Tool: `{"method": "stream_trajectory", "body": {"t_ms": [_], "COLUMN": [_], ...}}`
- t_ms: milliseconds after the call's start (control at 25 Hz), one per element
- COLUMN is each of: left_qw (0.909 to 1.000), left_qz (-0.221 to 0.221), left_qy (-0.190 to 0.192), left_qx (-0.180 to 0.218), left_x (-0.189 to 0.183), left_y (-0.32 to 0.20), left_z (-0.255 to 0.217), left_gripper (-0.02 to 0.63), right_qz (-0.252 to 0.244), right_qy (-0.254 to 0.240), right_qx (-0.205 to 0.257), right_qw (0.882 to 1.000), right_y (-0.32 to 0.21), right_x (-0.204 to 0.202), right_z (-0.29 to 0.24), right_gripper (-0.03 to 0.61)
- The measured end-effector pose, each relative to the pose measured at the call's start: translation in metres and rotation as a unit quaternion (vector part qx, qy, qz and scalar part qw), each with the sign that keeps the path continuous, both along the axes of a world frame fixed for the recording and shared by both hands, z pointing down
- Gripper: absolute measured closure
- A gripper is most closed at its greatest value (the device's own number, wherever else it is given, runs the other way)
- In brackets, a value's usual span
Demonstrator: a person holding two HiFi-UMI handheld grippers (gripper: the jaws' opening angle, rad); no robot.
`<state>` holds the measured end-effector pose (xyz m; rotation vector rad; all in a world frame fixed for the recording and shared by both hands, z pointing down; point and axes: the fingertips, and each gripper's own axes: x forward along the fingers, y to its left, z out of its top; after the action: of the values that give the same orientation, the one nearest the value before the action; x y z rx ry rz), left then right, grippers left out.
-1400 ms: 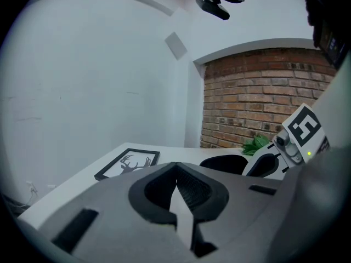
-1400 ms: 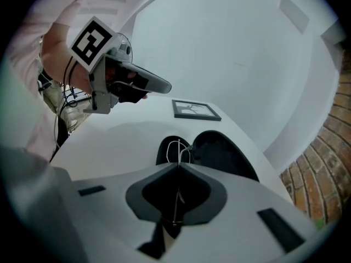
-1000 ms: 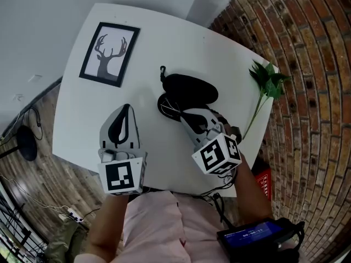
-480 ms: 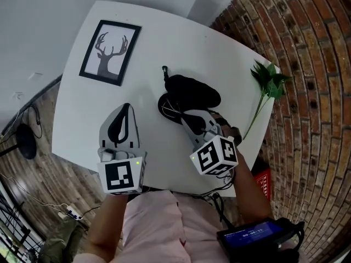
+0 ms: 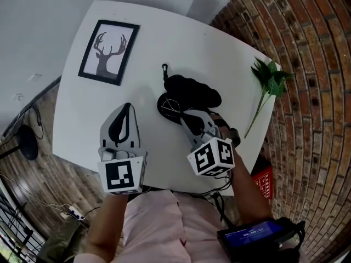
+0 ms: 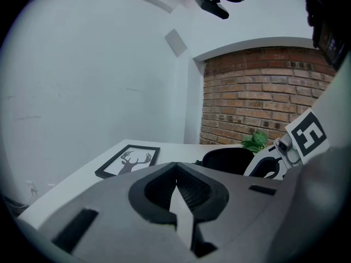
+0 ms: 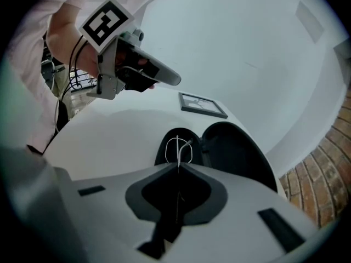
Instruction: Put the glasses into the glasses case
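The black glasses case [image 5: 196, 90] lies open mid-table, its lid [image 7: 236, 152] laid back to the right. Thin wire-rimmed glasses [image 5: 174, 107] hang over the case's lower half [image 7: 164, 149]. My right gripper [image 5: 184, 114] is shut on them, and a wire of the glasses [image 7: 178, 146] runs up from between its closed jaws [image 7: 178, 166]. My left gripper [image 5: 127, 107] hovers left of the case, shut with nothing in it [image 6: 175, 166]. From the left gripper view the case [image 6: 227, 159] and the right gripper [image 6: 271, 166] show at the right.
A framed deer picture [image 5: 108, 52] lies at the far left of the white table [image 5: 164, 43]. A green leafy sprig [image 5: 269, 80] lies at the right edge by the brick wall. The table's near edge runs just under both grippers.
My right gripper has tilted slightly and drawn a little toward me with the glasses. The case lid has shifted a touch to the right. The left gripper has stayed still.
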<state>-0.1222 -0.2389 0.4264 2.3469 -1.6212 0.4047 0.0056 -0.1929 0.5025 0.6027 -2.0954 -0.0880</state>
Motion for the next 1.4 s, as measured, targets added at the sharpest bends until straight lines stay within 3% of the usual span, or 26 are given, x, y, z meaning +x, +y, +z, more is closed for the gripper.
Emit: {"method": "stream_trajectory", "body": {"t_ms": [280,560,920,1400], "left_qw": [0.9999,0.9998,0.9998,0.9996], "left_qz": [0.010,0.015,0.018,0.024], "left_qy": [-0.006,-0.011,-0.008,-0.015], "left_qx": [0.003,0.001,-0.001,0.007], "left_x": [0.004,0.007,0.013,0.015], "left_y": [-0.001,0.000,0.001,-0.001], "left_z": [0.002,0.004,0.001,0.000], "left_gripper": [0.614,0.614,0.614,0.614], "right_qz": [0.005,0.023,0.052,0.066], "right_qy": [-0.002,-0.001,-0.028,-0.039], "right_qx": [0.000,0.045,0.027,0.047], "right_qw": [1.000,0.999,0.998,0.996], "right_y": [0.001,-0.001,-0.006,-0.011], "right_x": [-0.001,0.003,0.008,0.016], "right_z": [0.000,-0.001,-0.014,-0.027], "right_gripper": [0.563,0.543,0.514,0.515]}}
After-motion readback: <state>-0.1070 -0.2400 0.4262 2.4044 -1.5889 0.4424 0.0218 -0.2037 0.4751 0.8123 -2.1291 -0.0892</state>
